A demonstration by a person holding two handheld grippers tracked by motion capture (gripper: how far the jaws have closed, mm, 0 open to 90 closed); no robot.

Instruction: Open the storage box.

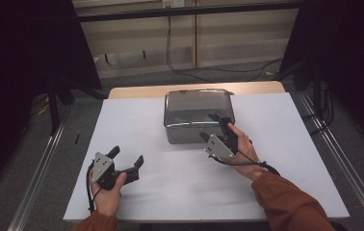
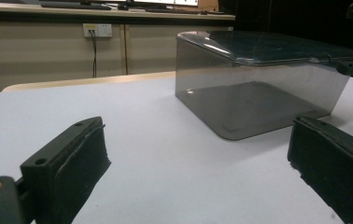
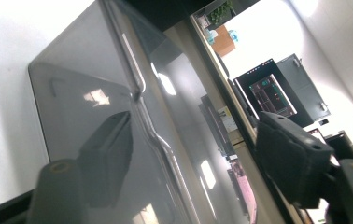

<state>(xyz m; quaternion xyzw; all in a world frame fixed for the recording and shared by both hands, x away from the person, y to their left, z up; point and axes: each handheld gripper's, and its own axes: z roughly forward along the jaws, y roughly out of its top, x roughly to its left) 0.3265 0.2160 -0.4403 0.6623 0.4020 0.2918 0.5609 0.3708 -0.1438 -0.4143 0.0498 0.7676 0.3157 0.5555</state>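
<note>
- High view: smoky see-through plastic box (image 1: 198, 115) with rounded corners and a lid on top sits on the white sheet (image 1: 136, 120) covering the table, toward the far middle. Its long side runs left to right, parallel to the near table edge.
- High view: right gripper (image 1: 214, 126) is at the box's near right corner, one jaw over the lid, one down by the front wall; whether the pads touch, cannot tell here. Left gripper (image 1: 127, 158) rests low on the sheet, well apart from the box, jaws spread wide, nothing between.
- Left gripper view: box (image 2: 258, 84) seen from the side, upright, inside looks bare, lid edge overhangs. Own jaws stand wide apart over bare sheet.
- Right gripper view: tilted close-up of the box (image 3: 118, 107); lid rim ridge runs between the jaws. Jaws straddle that corner, partly closed, gap visible, not clamped. A lit monitor (image 3: 270, 95) shows far behind.
</note>
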